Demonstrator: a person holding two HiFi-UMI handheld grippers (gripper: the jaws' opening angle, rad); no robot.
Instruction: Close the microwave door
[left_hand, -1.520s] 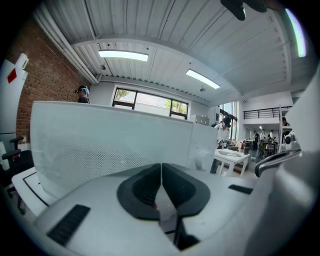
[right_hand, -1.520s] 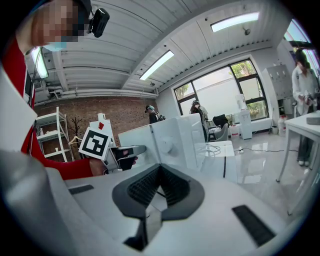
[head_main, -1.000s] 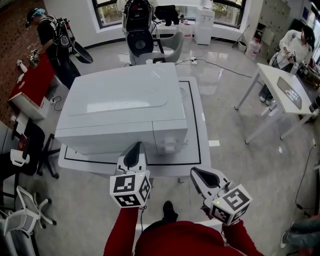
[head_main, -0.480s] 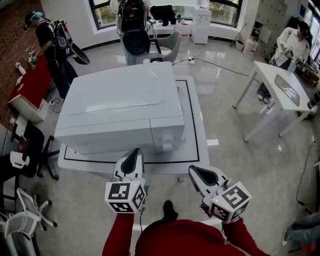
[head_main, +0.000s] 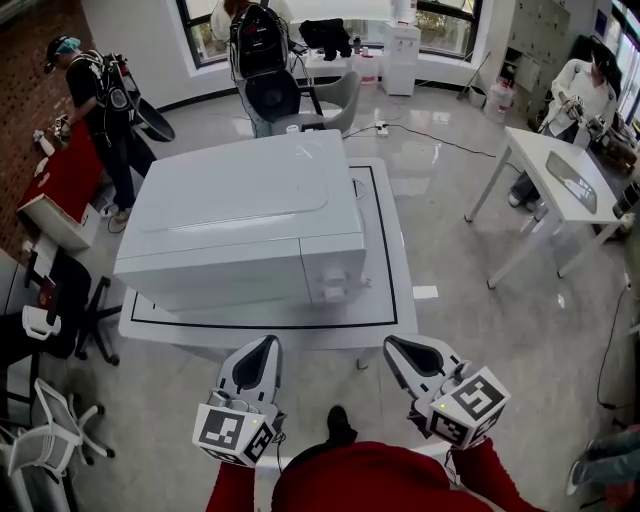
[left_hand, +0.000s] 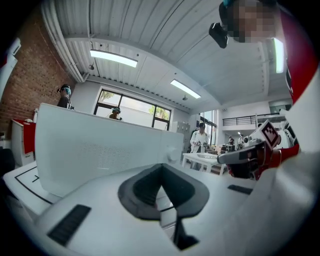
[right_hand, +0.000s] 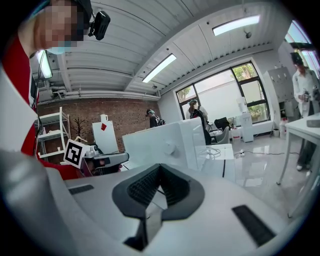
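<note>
The white microwave (head_main: 240, 215) stands on a white table (head_main: 385, 250) with a black border line. Its door (head_main: 210, 275) lies flush with the front, and the knob (head_main: 335, 292) is on the right panel. My left gripper (head_main: 268, 345) is shut and empty, held off the table's near edge, apart from the door. My right gripper (head_main: 392, 343) is also shut and empty, level with it on the right. In the left gripper view, the left gripper (left_hand: 161, 167) points at the microwave's front (left_hand: 100, 150). In the right gripper view, the right gripper (right_hand: 160, 167) faces the knob side of the microwave (right_hand: 160, 142).
A white desk (head_main: 565, 180) with a person beside it stands at the right. At the left are a red table (head_main: 65, 165), a standing person with a backpack (head_main: 95, 85), and chairs (head_main: 50, 420). A dark office chair (head_main: 275, 95) is behind the microwave.
My left gripper has drawn back from the microwave's front toward my body and a little left. The right gripper has stayed put.
</note>
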